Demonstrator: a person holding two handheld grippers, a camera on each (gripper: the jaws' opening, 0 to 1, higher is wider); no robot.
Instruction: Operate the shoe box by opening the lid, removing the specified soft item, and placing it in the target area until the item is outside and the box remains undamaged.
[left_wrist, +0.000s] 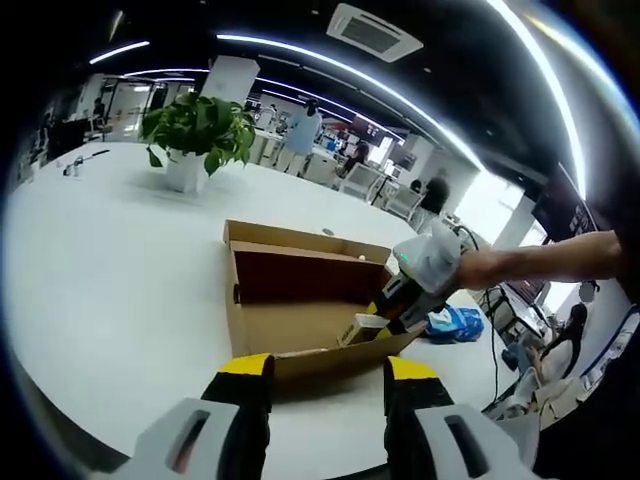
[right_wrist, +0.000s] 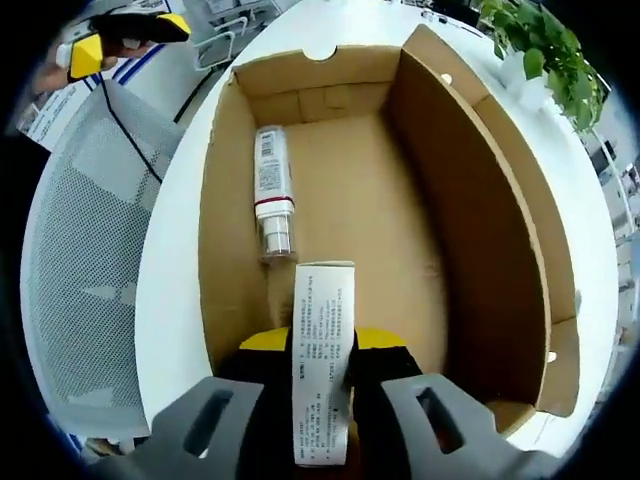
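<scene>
- My right tongs (right_wrist: 320, 345) are pinching a slim white carton (right_wrist: 323, 375) printed with small text. It sits inside the shoe box (right_wrist: 230, 230), low over the floor near the front wall. In my left gripper view the same right tongs (left_wrist: 385, 315) are dipped into the box at its right end.
- I judge the carton could twist or slide out as I lift, since it stands long and narrow between the jaws and I hold it only at its near part.
- My left tongs (left_wrist: 328, 375) are spread with nothing between them, just outside the box's front wall, so nothing steadies the box. If the carton catches the wall on the way up, the box could be dragged across the bench (left_wrist: 110, 280) or its cardboard bent.
- Farther in, a small bottle (right_wrist: 272, 190) lies on its side along the left wall, just beyond the carton. A careless swing could knock it rolling.
- The lid (right_wrist: 540, 220) already stands open on the far side. Pushing against it might crease the hinge.
- Beyond, a potted plant (left_wrist: 195, 135) stands well apart on the bench.
</scene>
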